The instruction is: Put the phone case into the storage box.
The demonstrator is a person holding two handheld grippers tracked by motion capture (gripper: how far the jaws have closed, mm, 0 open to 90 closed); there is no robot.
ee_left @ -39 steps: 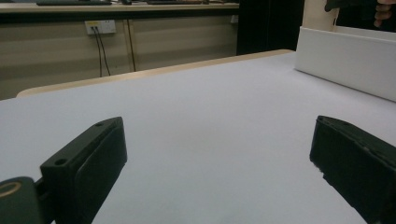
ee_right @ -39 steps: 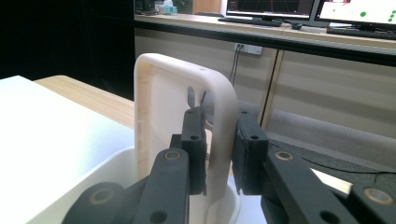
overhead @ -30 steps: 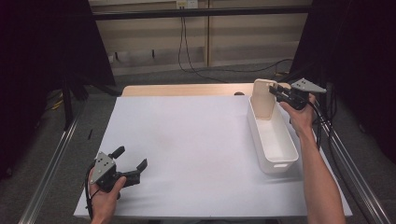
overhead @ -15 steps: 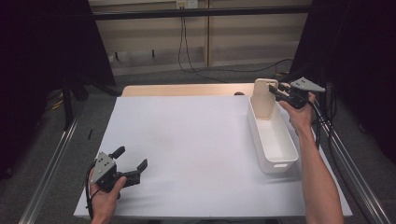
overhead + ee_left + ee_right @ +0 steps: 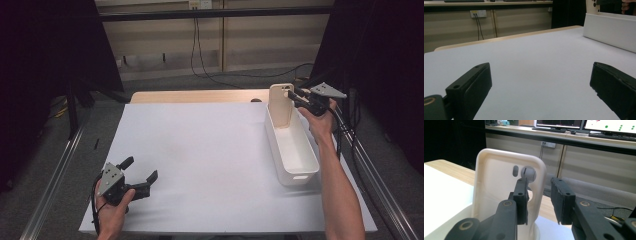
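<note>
In white bin: cream phone case upright, camera cutouts visible.

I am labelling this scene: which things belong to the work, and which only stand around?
Belong to the work:
- cream plastic phone case, upright in the bin
- long white plastic bin
- right hand-held gripper

Only around:
- left hand-held gripper
- white table sheet
- wall cables
</note>
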